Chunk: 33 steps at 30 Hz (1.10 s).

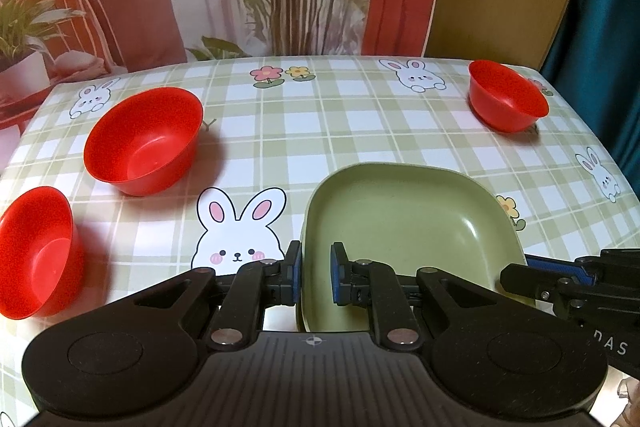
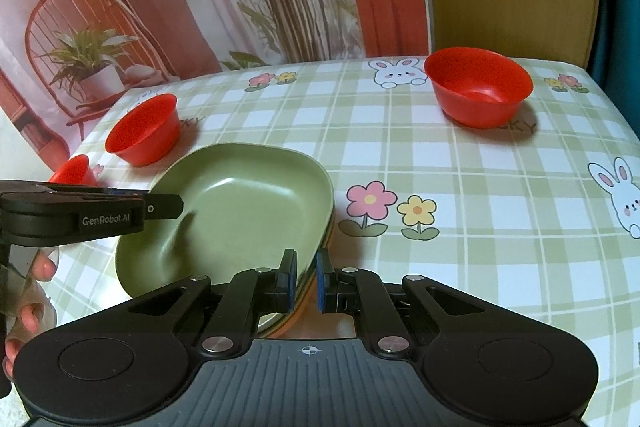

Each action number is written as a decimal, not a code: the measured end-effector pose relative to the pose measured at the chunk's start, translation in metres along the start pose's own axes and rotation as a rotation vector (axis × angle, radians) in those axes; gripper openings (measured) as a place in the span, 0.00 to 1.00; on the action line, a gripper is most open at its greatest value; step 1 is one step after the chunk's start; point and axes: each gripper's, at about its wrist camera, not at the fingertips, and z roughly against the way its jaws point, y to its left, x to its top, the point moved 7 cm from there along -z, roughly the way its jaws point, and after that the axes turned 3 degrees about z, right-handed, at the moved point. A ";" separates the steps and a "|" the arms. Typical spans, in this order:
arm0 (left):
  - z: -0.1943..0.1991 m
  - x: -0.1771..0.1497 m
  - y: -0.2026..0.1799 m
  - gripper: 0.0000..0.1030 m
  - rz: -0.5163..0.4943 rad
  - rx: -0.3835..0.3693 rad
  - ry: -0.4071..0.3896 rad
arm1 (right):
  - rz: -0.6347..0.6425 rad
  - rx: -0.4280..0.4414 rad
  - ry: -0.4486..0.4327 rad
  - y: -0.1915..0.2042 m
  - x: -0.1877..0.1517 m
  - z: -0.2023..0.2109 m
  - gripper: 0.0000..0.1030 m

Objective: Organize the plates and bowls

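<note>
The left gripper (image 1: 316,277) straddles the near-left rim of the green plate (image 1: 404,227), one finger outside and one inside; a gap shows between the pads and the rim, so its jaws stand a little apart, not pressing. The right gripper (image 2: 306,281) straddles the plate's (image 2: 240,211) right rim in the same way, jaws parted slightly around the edge. In the right wrist view an orange edge (image 2: 308,301) shows under the green plate, so it sits on top of another dish. The plate is a rounded square, nothing in it, lying flat at the near middle of the desk (image 1: 360,131), with no clear long axis.

Further out, three red bowls stand upright with nothing in them: one at the near left edge (image 1: 36,255), a second beyond it at the left (image 1: 144,141), and a third at the far right corner (image 1: 506,99), all well apart from the plate.
</note>
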 end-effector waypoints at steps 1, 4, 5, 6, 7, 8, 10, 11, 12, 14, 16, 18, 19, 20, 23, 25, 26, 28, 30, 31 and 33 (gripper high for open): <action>0.000 0.000 0.000 0.15 0.000 0.003 0.000 | 0.000 -0.001 0.000 0.000 0.000 0.000 0.09; 0.000 0.000 0.001 0.15 0.010 0.010 -0.004 | -0.002 0.003 0.001 0.000 -0.001 0.000 0.14; 0.001 0.001 0.002 0.15 0.016 0.008 -0.008 | -0.002 0.002 0.002 0.001 -0.001 -0.001 0.14; 0.001 0.001 0.003 0.15 0.022 0.006 -0.008 | -0.003 0.001 0.003 0.000 -0.001 -0.001 0.15; 0.002 0.000 0.003 0.15 0.027 0.006 -0.009 | -0.006 0.001 0.002 0.000 -0.001 -0.001 0.16; 0.003 0.000 0.004 0.15 0.033 0.007 -0.011 | -0.009 0.002 0.000 0.001 -0.001 -0.001 0.17; 0.004 -0.001 0.005 0.15 0.048 0.009 -0.015 | -0.012 0.000 -0.005 0.000 -0.001 0.000 0.19; 0.005 -0.002 0.005 0.16 0.057 0.008 -0.016 | -0.013 -0.001 -0.006 0.000 -0.002 -0.001 0.19; 0.005 -0.003 0.005 0.16 0.066 0.006 -0.017 | -0.016 -0.003 -0.004 -0.001 -0.002 -0.001 0.19; 0.005 -0.006 0.005 0.20 0.072 0.006 -0.018 | -0.023 -0.005 0.005 -0.003 -0.004 -0.004 0.20; 0.005 -0.010 0.003 0.25 0.067 0.012 -0.020 | -0.030 -0.004 0.014 -0.003 -0.007 -0.007 0.21; 0.005 -0.013 0.001 0.25 0.061 0.015 -0.018 | -0.030 -0.006 0.021 -0.003 -0.009 -0.009 0.21; 0.005 -0.015 0.000 0.25 0.059 0.014 -0.013 | -0.028 -0.007 0.024 -0.003 -0.010 -0.010 0.21; 0.004 -0.017 0.000 0.25 0.058 0.012 -0.008 | -0.028 -0.008 0.028 -0.003 -0.011 -0.011 0.21; 0.002 -0.020 0.001 0.26 0.056 0.013 0.001 | -0.029 -0.006 0.030 -0.002 -0.012 -0.013 0.22; 0.000 -0.021 0.002 0.26 0.064 0.010 0.007 | -0.030 -0.006 0.029 -0.002 -0.012 -0.013 0.22; 0.000 -0.022 0.003 0.26 0.066 0.011 0.008 | -0.030 -0.006 0.030 -0.002 -0.012 -0.013 0.22; -0.002 -0.022 0.004 0.26 0.070 0.014 0.011 | -0.033 -0.005 0.028 -0.002 -0.012 -0.014 0.22; -0.003 -0.023 0.005 0.26 0.074 0.016 0.014 | -0.034 -0.005 0.028 -0.003 -0.013 -0.015 0.23; -0.004 -0.024 0.006 0.26 0.076 0.017 0.016 | -0.034 -0.004 0.028 -0.003 -0.013 -0.014 0.23; -0.004 -0.025 0.006 0.26 0.080 0.015 0.013 | -0.034 -0.005 0.028 -0.003 -0.013 -0.014 0.23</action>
